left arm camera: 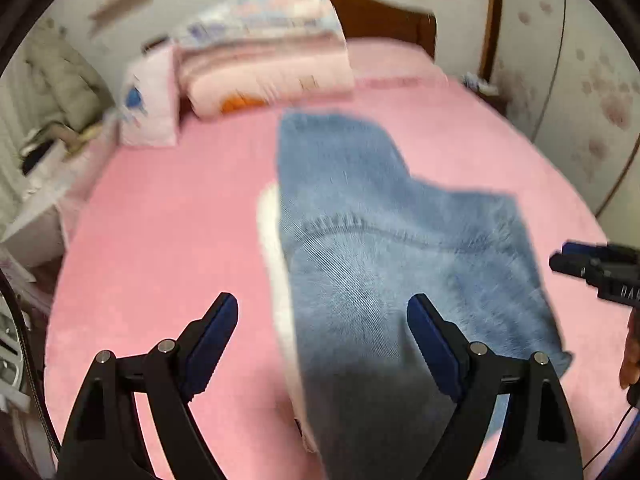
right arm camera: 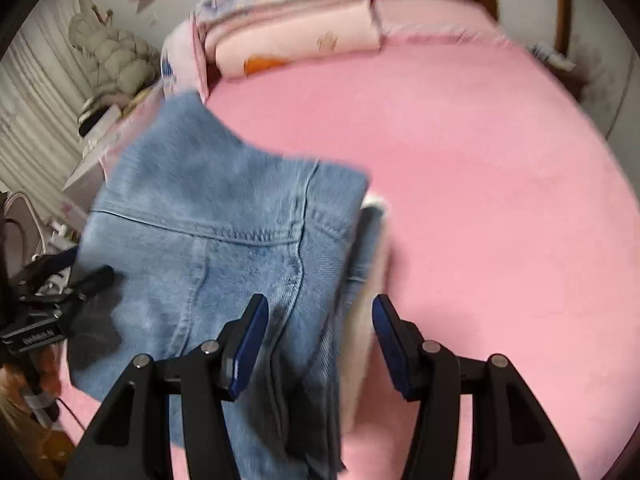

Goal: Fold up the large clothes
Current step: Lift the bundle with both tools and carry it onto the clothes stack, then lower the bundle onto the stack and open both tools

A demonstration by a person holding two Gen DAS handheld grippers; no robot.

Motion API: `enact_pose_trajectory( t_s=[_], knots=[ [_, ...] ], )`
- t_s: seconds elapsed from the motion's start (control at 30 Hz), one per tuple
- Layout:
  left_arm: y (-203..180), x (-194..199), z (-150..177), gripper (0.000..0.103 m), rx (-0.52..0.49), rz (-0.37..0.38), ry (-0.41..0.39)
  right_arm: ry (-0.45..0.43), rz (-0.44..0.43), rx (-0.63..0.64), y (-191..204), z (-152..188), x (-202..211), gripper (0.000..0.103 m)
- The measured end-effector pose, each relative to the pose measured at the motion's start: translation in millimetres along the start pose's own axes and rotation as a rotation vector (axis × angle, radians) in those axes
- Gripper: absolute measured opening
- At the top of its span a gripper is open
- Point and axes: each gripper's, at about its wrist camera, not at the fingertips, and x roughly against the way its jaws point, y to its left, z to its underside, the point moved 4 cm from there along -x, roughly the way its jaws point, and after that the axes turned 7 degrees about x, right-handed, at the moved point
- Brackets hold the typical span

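Lying across the middle of the pink bed [left arm camera: 168, 208] — a pair of blue jeans [left arm camera: 360, 248], folded into a thick bundle, with a pale fleecy lining [left arm camera: 270, 240] showing along the left edge in the left wrist view and along the right edge [right arm camera: 378, 248] in the right wrist view.

Hovering at the near end of the bundle, the left gripper [left arm camera: 322, 320], fingers spread wide apart and gripping nothing, denim passing between them and under the right-hand finger [left arm camera: 430, 336].

Hanging over the same denim [right arm camera: 224, 232] from the other side, the right gripper [right arm camera: 320, 320], fingers likewise parted and empty, the stitched seams and a pocket edge lying just beyond the tips. Whether either set of fingers is touching the cloth cannot be told — both views blurring with motion.

Showing at the right edge of the left wrist view, the right gripper [left arm camera: 576, 262] just beside the jeans; showing at the left edge of the right wrist view, the left gripper [right arm camera: 90, 276] reaching onto the denim.

Stacked at the far end of the bed, folded pink quilts [left arm camera: 272, 64] against a dark wooden headboard [left arm camera: 384, 20], a pillow [left arm camera: 150, 96] standing to the left.
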Motion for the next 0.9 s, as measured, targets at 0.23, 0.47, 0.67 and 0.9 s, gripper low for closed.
enact_pose_trajectory(
  t_s=[0.23, 0.47, 0.67, 0.9],
  knots=[
    [-16.8, 7.0, 26.7, 0.01, 0.018, -0.089, 0.063, 0.013, -0.051, 0.115, 38.8, 21.8, 8.9, 0.008],
    [-18.4, -21.3, 46.2, 0.009, -0.067, -0.279, 0.089, 0.096, -0.006, 0.095, 34.8, 53.9, -28.8, 0.0],
    [-24.6, -31.2, 53.8, 0.009, -0.093, -0.358, 0.057, 0.122, 0.029, 0.128, 42.2, 56.6, -45.6, 0.0],
    [-23.7, -7.9, 50.6, 0.018, 0.012, -0.312, 0.055, 0.16, 0.013, 0.112, 40.7, 53.6, -32.5, 0.0]
  ],
)
